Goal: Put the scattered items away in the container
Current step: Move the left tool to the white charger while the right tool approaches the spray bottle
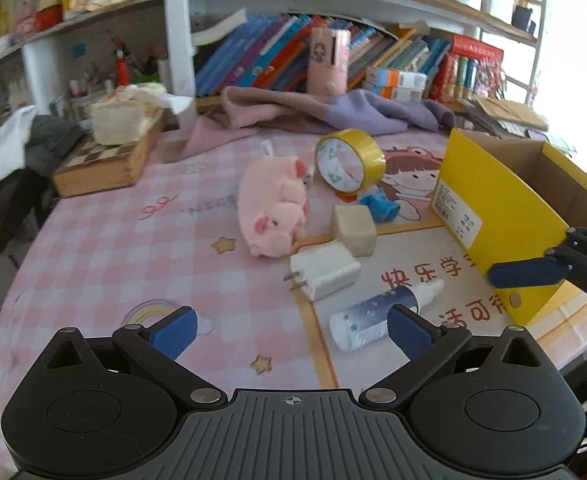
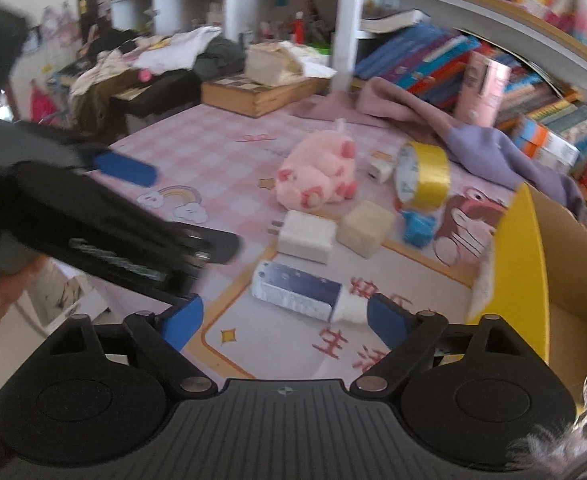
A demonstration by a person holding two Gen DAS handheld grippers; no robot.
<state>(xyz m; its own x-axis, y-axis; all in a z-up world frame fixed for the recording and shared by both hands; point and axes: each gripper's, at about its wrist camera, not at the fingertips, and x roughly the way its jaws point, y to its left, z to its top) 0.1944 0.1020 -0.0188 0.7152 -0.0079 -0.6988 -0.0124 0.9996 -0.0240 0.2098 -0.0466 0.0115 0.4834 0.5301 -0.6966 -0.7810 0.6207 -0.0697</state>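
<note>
A yellow cardboard box (image 1: 493, 216) stands open at the right; it also shows in the right wrist view (image 2: 525, 264). On the pink mat lie a pink plush pig (image 1: 273, 208), a yellow tape roll (image 1: 351, 160), a blue toy (image 1: 379, 206), a beige block (image 1: 353, 230), a white charger (image 1: 325, 270) and a blue-white bottle (image 1: 377, 316). My left gripper (image 1: 291, 334) is open and empty, just before the bottle. My right gripper (image 2: 283, 324) is open and empty, close over the bottle (image 2: 297, 290), with the box at its right. The pig (image 2: 317, 176) and tape (image 2: 425, 176) lie beyond.
A wooden chess box (image 1: 105, 164) with a tissue pack sits at the back left. Pink and purple cloth (image 1: 325, 112) lies before the bookshelf with a pink canister (image 1: 329, 60). Clothes pile at the far left. The table edge runs along the left.
</note>
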